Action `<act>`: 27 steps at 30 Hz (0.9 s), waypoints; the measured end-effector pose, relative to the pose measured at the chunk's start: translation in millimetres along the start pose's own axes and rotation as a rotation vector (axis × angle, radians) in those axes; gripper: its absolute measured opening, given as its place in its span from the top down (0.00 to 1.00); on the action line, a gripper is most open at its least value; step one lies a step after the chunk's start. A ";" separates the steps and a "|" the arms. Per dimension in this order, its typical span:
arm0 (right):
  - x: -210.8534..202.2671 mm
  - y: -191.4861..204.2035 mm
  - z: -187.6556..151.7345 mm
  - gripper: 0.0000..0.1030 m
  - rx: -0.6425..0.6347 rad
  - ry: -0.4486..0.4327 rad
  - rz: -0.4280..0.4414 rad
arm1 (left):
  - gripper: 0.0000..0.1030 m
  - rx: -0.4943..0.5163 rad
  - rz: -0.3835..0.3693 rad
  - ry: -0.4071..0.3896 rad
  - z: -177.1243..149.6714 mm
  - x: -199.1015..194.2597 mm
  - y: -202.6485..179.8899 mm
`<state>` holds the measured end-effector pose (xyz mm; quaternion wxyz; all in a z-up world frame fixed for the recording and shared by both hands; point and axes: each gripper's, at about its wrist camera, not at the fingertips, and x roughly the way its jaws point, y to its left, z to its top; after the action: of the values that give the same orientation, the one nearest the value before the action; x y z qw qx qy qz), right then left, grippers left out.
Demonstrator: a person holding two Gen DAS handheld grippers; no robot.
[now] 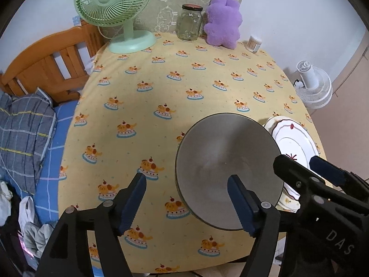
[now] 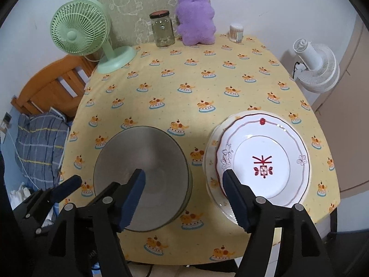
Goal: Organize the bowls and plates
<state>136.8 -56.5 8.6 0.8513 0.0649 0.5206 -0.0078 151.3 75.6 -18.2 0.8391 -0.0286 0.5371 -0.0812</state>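
A grey metal bowl (image 1: 228, 161) sits near the front of the table, and in the right wrist view the bowl (image 2: 143, 173) shows layered rims, as of a stack. To its right a white plate with a red motif (image 2: 260, 161) lies on a larger cream plate (image 2: 211, 161); the plates (image 1: 293, 143) are partly hidden in the left wrist view. My left gripper (image 1: 188, 203) is open above the bowl's near left rim, pads touching nothing. My right gripper (image 2: 185, 196) hangs open over the gap between bowl and plates; the right gripper (image 1: 306, 168) also shows over the plates.
The table (image 1: 184, 80) has a yellow patterned cloth. Along its back stand a green fan (image 1: 115, 7), a glass jar (image 1: 189, 23), a purple plush (image 1: 223, 23) and a cotton-swab tub (image 1: 254, 42). A bed (image 1: 34, 120) lies left, a white fan (image 1: 313, 85) right.
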 end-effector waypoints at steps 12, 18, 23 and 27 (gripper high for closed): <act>23.2 -14.2 3.4 0.23 0.021 0.037 0.046 | 0.23 -0.061 -0.032 -0.012 -3.9 13.0 2.3; 42.1 -20.0 9.7 0.23 -0.006 0.073 0.093 | 0.22 -0.079 0.002 0.033 0.3 30.9 -6.1; 58.8 -25.0 14.0 0.23 -0.007 0.098 0.142 | 0.22 -0.083 0.032 0.068 3.8 45.0 -11.3; 72.0 -30.1 16.8 0.23 0.014 0.110 0.191 | 0.24 -0.102 0.057 0.067 6.3 51.8 -13.0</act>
<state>182.2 -84.4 -50.8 0.8179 0.1203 0.5578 0.0732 176.9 53.9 -60.2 0.8202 -0.0536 0.5688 -0.0307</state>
